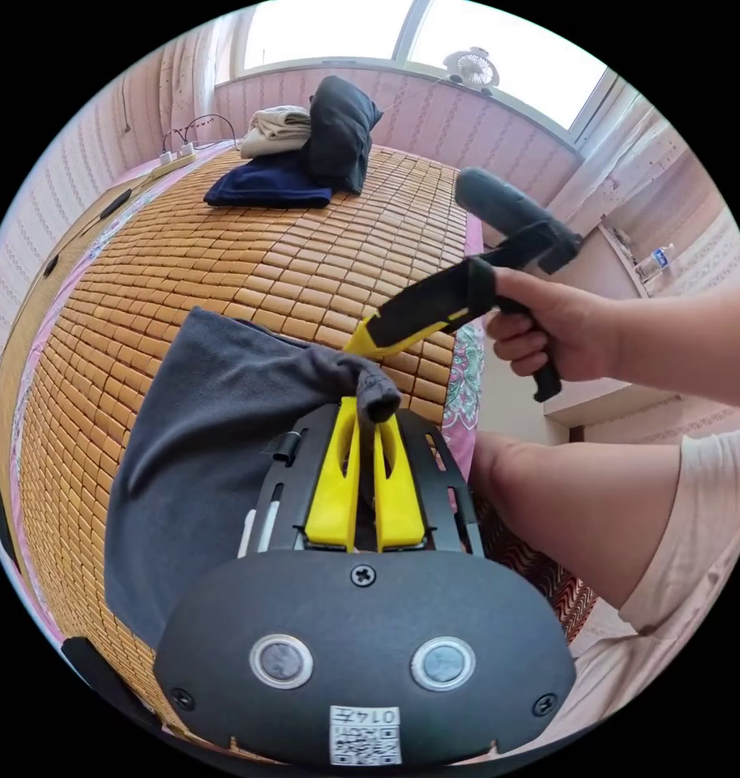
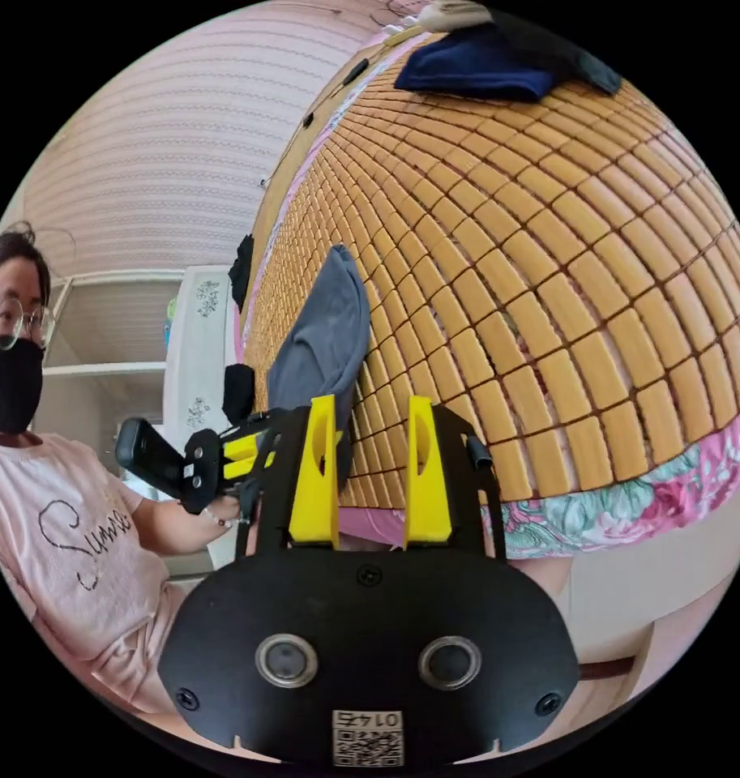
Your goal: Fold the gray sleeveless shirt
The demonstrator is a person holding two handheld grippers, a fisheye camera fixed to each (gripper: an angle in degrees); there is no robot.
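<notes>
Left gripper [image 1: 368, 413] pinched on bunched edge of gray shirt [image 1: 199, 454]; right gripper [image 2: 371, 421] agape, empty; thin bite, could slip w/ any tug across bamboo mat [image 1: 248, 259]

The soft gray sleeveless cotton shirt [image 1: 216, 454] lay rumpled, one bunched corner pinched between the left gripper's yellow fingers [image 1: 337, 478].

Left gripper [image 1: 368, 421] clamped (right gripper [image 2: 372, 421] parted).

Gray sleeveless shirt [image 1: 199, 454] in the yellow-jawed left hand-held gripper [image 1: 368, 421] — beyond it, an orange-brown bamboo mat [image 1: 248, 259], a navy folded cloth [image 1: 268, 188].
</notes>
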